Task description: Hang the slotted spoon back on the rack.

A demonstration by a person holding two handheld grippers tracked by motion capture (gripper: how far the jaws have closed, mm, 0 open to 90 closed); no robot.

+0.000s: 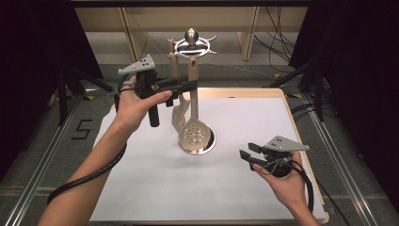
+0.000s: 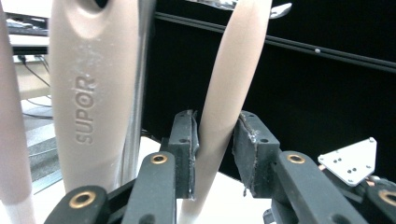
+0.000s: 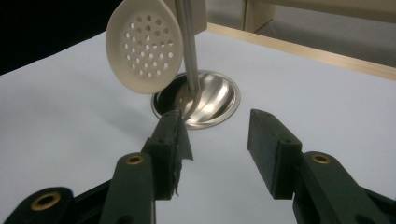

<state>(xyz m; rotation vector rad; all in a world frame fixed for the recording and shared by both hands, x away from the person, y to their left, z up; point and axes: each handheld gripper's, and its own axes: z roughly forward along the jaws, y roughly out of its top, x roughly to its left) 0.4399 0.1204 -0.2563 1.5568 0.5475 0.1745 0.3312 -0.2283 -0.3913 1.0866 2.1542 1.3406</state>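
A steel utensil stand (image 1: 191,45) rises from a round dish base (image 1: 210,142) at the table's middle. A beige perforated skimmer (image 1: 194,134) and a slotted turner (image 1: 178,115) hang from it. My left gripper (image 1: 194,84) is held level at the skimmer's handle. In the left gripper view that slim beige handle (image 2: 233,70) stands between the jaws of my left gripper (image 2: 215,135), which sit close beside it without clamping. A wider handle marked SUPOR (image 2: 88,93) hangs just to its left. My right gripper (image 1: 247,150) rests low at the front right, open and empty (image 3: 217,128), facing the skimmer bowl (image 3: 144,46) and base (image 3: 219,98).
A white sheet (image 1: 188,188) covers the table, with a wooden rim (image 1: 301,141) along the right side. Tripod legs and cables (image 1: 306,108) lie on the floor to the right. A "5" is marked on the floor (image 1: 82,129) at the left. Wooden frames stand behind the stand.
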